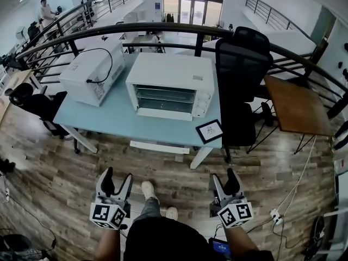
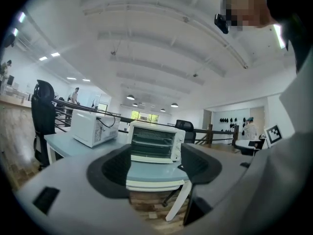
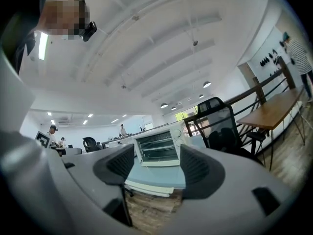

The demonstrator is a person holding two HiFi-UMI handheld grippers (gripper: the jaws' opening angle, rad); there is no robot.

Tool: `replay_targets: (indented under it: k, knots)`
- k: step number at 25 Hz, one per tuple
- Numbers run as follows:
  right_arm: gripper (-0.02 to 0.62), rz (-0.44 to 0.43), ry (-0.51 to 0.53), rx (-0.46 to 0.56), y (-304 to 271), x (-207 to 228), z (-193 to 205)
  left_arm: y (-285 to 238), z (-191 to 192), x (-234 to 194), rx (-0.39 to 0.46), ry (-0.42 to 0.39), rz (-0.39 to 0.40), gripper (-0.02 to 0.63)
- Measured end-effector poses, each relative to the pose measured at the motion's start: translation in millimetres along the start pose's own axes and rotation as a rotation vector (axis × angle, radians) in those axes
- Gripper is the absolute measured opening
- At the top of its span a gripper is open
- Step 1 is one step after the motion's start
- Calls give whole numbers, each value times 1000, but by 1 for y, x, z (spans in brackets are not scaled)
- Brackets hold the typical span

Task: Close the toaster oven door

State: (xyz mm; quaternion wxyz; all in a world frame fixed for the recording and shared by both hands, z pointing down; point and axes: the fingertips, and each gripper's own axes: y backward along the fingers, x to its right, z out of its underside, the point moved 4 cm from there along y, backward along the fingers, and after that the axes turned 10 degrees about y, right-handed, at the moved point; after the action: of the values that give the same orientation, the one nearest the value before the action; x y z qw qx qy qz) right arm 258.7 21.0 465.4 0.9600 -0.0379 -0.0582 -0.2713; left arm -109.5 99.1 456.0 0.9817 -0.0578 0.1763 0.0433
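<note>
Toaster oven [image 1: 170,86]: door [image 1: 163,113] open
White body near the bench [image 1: 98,118] front edge, racks exposed; left claw [image 1: 118,174] and right claw [image 1: 223,174] wide open, empty.

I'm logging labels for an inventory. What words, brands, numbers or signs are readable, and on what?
No legible words or numbers.
White microwave: side sticker, too small to read.
White toaster oven: knob markings, too small to read.
Black-framed card on the pale blue table: square marker pattern, no text.
Left gripper and right gripper cubes: square marker patterns only.
</note>
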Motion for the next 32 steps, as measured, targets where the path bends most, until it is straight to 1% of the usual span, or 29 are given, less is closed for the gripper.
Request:
replay_targets:
  k: [4, 7, 11, 14, 23, 27, 29, 32]
  knots:
    - [293, -8, 14, -23, -16, -1, 7, -17, 2, -13, -9, -5, -3, 313]
    - [293, -2, 4, -37, -29, 1, 11, -34, 6, -24, -29, -3, -6, 311]
    - [293, -15, 25, -67, -55, 0, 18, -60, 6, -34, -35, -23, 10, 311]
    - [293, -10, 34, -102, -77, 2, 28, -82, 12, -45, -55, -18, 17, 313]
    - [293, -17, 38, -219, -144, 1, 66, -145, 44, -81, -201, 10, 30, 316]
    - [296, -35, 54, -307, -162, -5, 96, -160, 63, -97, -273, 30, 18, 318]
    - [298, -37, 43, -351, -169, -7, 113, -166, 73, -106, -306, 43, 7, 318]
    - [298, -39, 30, -423, -176, -9, 139, -171, 90, -121, -352, 84, -12, 318]
